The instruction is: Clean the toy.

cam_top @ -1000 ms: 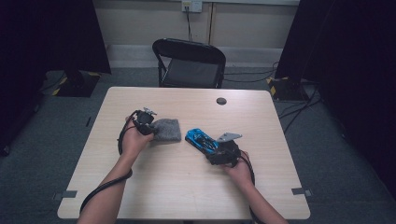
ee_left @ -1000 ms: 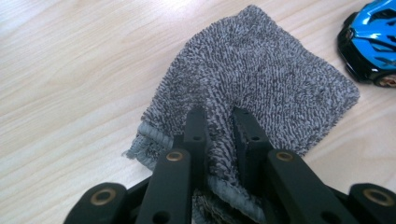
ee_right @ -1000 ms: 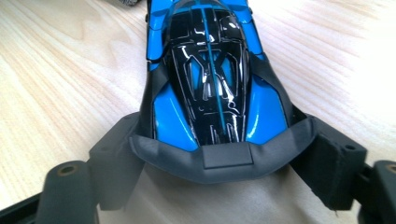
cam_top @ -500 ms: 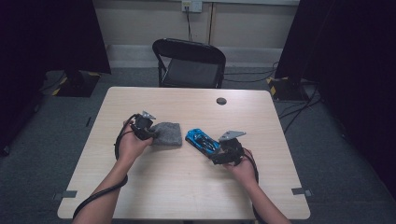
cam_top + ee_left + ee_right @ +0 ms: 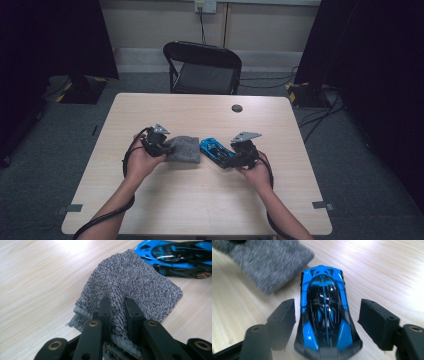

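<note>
Pinching a fold of the grey cloth (image 5: 130, 285), the left gripper (image 5: 117, 307) is keeping its jaws squeezed together on the fabric, which is bunching up between the two black pads while the rest of it is lying spread on the wooden table (image 5: 200, 200). In the high view the left gripper (image 5: 156, 142) is sitting at the cloth's (image 5: 184, 148) left edge, and the blue toy car (image 5: 216, 151) is resting on the table just beside the cloth's right edge. The right gripper (image 5: 325, 317) is straddling the rear of the car (image 5: 324, 305) with one jaw on either side of it; its jaws have just been closing, yet gaps are showing between the pads and the car's flanks, so nothing is being clamped there
</note>
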`<state>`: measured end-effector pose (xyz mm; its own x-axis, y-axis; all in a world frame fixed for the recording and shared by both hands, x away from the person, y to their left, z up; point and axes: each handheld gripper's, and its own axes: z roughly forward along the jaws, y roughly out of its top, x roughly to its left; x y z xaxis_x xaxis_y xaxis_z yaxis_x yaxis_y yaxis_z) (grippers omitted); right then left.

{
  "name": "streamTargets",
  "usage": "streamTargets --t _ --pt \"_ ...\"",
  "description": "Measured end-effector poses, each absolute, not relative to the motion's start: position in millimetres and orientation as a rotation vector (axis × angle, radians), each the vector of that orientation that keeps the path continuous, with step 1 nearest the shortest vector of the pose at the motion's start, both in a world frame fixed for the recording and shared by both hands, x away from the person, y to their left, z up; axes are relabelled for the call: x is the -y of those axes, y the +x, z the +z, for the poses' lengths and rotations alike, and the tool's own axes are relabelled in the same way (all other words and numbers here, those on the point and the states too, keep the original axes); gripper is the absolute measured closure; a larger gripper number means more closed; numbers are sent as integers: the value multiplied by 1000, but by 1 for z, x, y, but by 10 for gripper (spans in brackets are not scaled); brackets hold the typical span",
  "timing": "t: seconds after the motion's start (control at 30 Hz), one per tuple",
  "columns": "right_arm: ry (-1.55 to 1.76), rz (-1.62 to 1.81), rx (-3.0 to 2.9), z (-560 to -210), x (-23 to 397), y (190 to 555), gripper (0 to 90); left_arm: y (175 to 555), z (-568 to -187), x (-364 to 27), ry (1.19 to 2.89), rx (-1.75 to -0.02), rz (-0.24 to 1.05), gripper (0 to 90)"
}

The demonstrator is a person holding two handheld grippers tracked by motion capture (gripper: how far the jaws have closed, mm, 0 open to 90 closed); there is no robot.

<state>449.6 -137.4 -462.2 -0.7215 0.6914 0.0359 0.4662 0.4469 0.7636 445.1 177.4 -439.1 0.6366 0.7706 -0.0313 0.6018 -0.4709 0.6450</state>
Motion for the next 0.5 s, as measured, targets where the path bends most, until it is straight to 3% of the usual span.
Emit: streamTargets --t 0.23,0.5 --pt "1015 1126 -2415 -465 127 463 316 430 -439 -174 2211 -1041 307 773" --pt "1011 1100 -2455 -473 109 476 399 413 -440 -173 2200 -1010 251 773"
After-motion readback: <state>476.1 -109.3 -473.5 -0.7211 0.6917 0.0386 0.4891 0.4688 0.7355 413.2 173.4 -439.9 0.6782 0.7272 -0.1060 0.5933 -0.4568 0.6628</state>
